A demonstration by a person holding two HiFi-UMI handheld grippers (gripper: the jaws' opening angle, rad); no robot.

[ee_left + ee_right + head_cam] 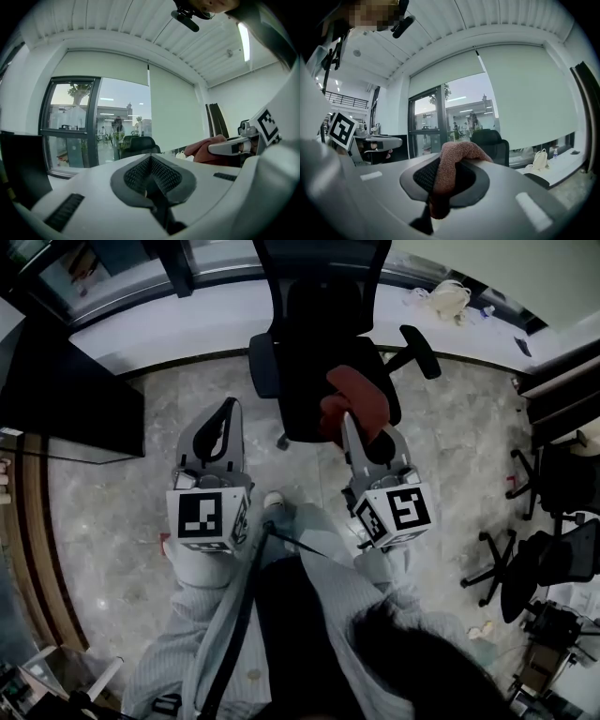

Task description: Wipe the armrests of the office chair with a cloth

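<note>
Office chair point(319, 324) stood ahead of the person, its back toward a window ledge point(169, 310). Left-side armrest point(263, 364) and right-side armrest point(419, 351) flanked the seat. Left gripper point(228, 409) sat before the chair, near the left-side armrest. Right gripper point(351, 423) was beside it to the right, at the seat's front edge, with the cloth point(361, 395) between its jaws. Bag point(448, 298) lay on the ledge, behind and right of the chair. Desk point(66, 390) far left; other chairs point(553, 559) far right.
</note>
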